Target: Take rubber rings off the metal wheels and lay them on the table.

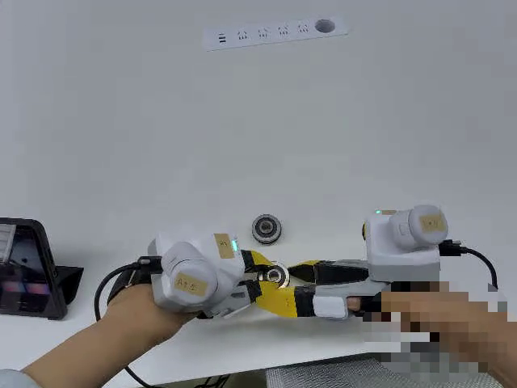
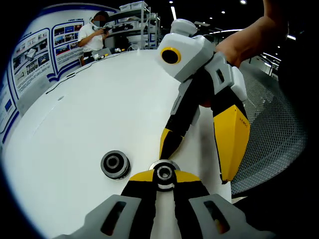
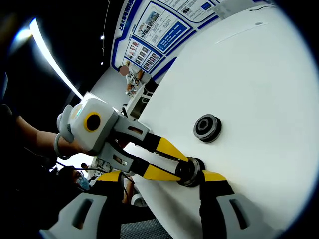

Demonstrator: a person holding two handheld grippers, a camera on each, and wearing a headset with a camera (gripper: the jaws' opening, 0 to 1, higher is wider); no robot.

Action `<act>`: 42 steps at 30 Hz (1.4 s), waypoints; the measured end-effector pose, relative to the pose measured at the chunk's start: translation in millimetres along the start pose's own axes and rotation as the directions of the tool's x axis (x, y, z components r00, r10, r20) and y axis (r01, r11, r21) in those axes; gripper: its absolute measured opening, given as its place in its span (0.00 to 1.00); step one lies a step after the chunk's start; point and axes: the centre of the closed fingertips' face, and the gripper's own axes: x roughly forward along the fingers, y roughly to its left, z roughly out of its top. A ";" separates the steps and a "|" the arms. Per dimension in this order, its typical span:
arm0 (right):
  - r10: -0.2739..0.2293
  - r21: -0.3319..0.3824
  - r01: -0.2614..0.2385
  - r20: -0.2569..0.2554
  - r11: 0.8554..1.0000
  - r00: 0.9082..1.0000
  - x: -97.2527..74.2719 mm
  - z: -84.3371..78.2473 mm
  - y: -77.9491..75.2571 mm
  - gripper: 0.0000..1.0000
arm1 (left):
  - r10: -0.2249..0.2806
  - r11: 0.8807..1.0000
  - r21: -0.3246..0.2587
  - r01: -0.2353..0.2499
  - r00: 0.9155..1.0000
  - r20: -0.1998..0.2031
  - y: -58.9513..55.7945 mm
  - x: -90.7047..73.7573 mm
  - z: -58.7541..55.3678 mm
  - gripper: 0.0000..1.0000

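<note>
fwiw the left gripper (image 2: pixel 163 175) and right gripper (image 3: pixel 162 177) are both chunky white shells with black jaws tipped in yellow, tan stickers (image 1: pixel 187 284) on the round ends, black cables (image 1: pixel 477 256) out back.

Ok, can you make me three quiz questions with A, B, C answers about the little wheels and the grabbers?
1. Where is the loose wheel?
A on the table
B in a box
C on a chair

2. How many wheels are there?
A one
B two
C five

3. What is the left gripper doing?
A shut on a wheel
B wide open, holding nothing
C lying flat on the floor

Answers:
1 A: it sits on the white tabletop, apart from both grippers.
2 B: the loose wheel plus the held wheel.
3 A: its yellow jaws clamp the held wheel on both sides.
</note>
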 end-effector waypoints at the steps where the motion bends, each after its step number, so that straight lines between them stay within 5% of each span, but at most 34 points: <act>1: 0.000 0.001 0.000 0.001 1.000 1.000 -0.1 -0.2 0.1 0.64 | 0.000 1.000 0.000 0.000 1.000 0.000 0.0 0.0 0.1 0.12; 9: 0.001 0.024 -0.001 0.000 1.000 1.000 -1.5 -5.1 1.4 0.63 | -0.001 1.000 0.001 0.001 1.000 -0.001 0.0 -0.1 0.0 0.12; 23: 0.024 0.111 -0.031 0.069 0.993 0.997 -11.1 1.3 2.9 0.59 | -0.002 1.000 0.004 0.002 1.000 -0.002 -0.2 0.3 0.0 0.12; 42: 0.002 0.025 -0.003 0.035 1.000 0.999 3.1 10.4 -2.8 0.63 | 0.000 1.000 -0.001 0.000 1.000 0.001 0.4 -0.4 -0.6 0.12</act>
